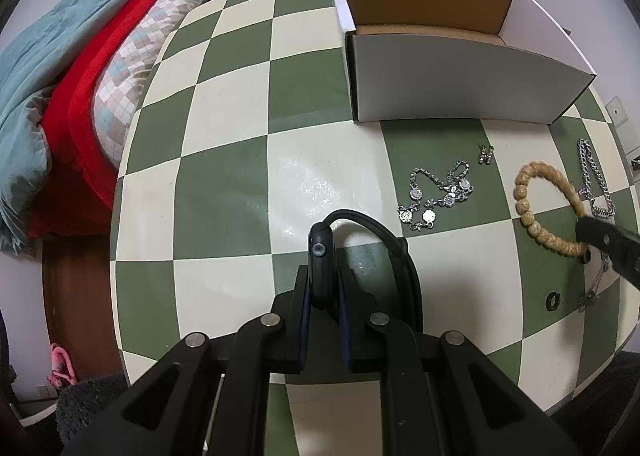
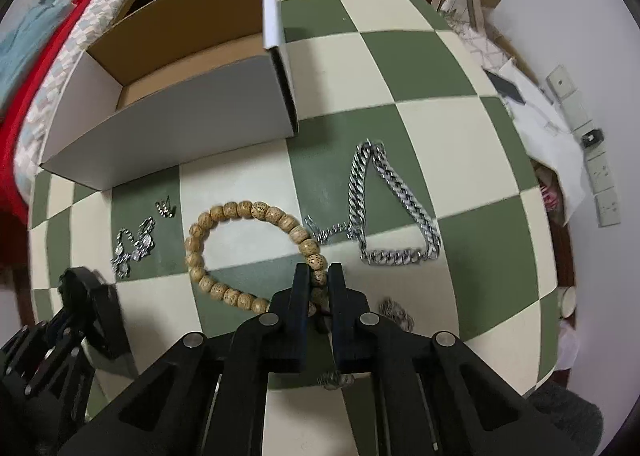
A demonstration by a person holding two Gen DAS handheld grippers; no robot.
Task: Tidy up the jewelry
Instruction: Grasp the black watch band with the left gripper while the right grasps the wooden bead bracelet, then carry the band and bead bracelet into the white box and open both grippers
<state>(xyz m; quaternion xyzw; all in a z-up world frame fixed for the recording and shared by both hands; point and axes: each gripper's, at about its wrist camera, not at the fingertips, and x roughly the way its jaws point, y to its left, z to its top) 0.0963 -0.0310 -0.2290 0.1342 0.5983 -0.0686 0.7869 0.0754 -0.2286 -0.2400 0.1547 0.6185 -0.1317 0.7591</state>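
Left wrist view has my left gripper [image 1: 323, 288] clamped on a black watch [image 1: 322, 256], its case pinched between the two pads and its strap looping off to the right of the jaws, over the green and cream checked table [image 1: 224, 184]. Ahead of that tool and to its right stands one open cardboard box [image 1: 460, 80], white outside and brown inside; I see nothing in the part of its floor that shows. Between the box and the tool I count one thin silver bracelet with round charms [image 1: 438, 196], and just past it a small pair of silver earrings [image 1: 485, 154]. Further right lies one wooden bead bracelet [image 1: 532, 208], with my right gripper [image 1: 588, 234] coming in from the edge and pressed onto its beads. Through the right wrist camera I see that gripper [image 2: 319, 276] closed on the bead bracelet [image 2: 224, 216], a bead caught between the fingers while the rest of the loop lies on the table to the tool's left. One heavy silver chain [image 2: 394, 208] lies ahead and slightly right of it, one fine chain links toward the beads, and another small chain [image 2: 394, 312] sits just beside the right finger. One black ring [image 1: 554, 301] lies near the table edge.
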